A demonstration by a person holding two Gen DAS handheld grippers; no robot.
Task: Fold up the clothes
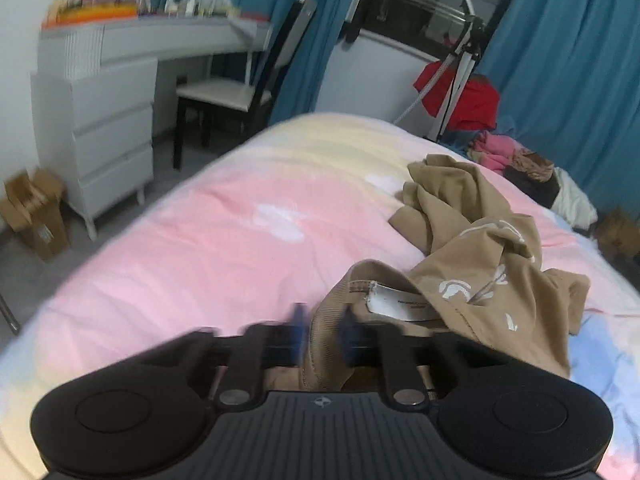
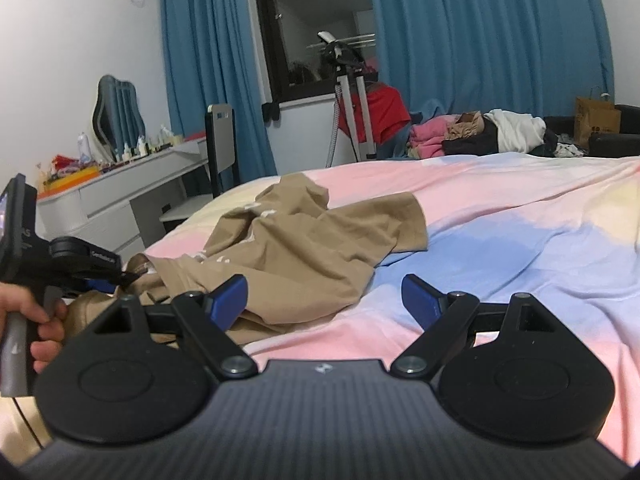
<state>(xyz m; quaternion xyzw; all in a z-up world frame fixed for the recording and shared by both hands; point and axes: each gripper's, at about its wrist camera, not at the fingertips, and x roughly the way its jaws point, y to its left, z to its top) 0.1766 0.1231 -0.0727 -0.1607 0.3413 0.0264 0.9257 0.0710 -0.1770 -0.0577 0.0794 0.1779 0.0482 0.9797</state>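
While the tan shirt (image 1: 472, 248) lies crumpled on a bed (image 1: 180, 248) covered in a pink, yellow and blue sheet, the left hand-held gripper (image 1: 322, 334) is pinched tight on the shirt's ribbed collar, its blue pads pressing the fabric from both sides. In the left wrist view the garment spreads from the jaws toward 1 o'clock, with a white neck label (image 1: 396, 300) showing just past the grip at 1 o'clock and pale printed marks on the cloth beyond it. The right hand-held gripper (image 2: 324, 300) stands wide, nothing between its blue fingers (image 2: 230, 300); its left finger is just beside the near hem of the shirt, while the right finger sits over bare blue and pink sheet. In the right wrist view the shirt lies at 11 o'clock from that gripper, and at 9 o'clock a person's hand (image 2: 40, 320) wraps the handle of the left device. Blue curtains (image 2: 480, 40) hang behind the bed. A heap of other clothes (image 2: 480, 132) lies at the bed's far side, at 1 o'clock. A white dresser (image 1: 100, 120) stands at 10 o'clock in the left wrist view.
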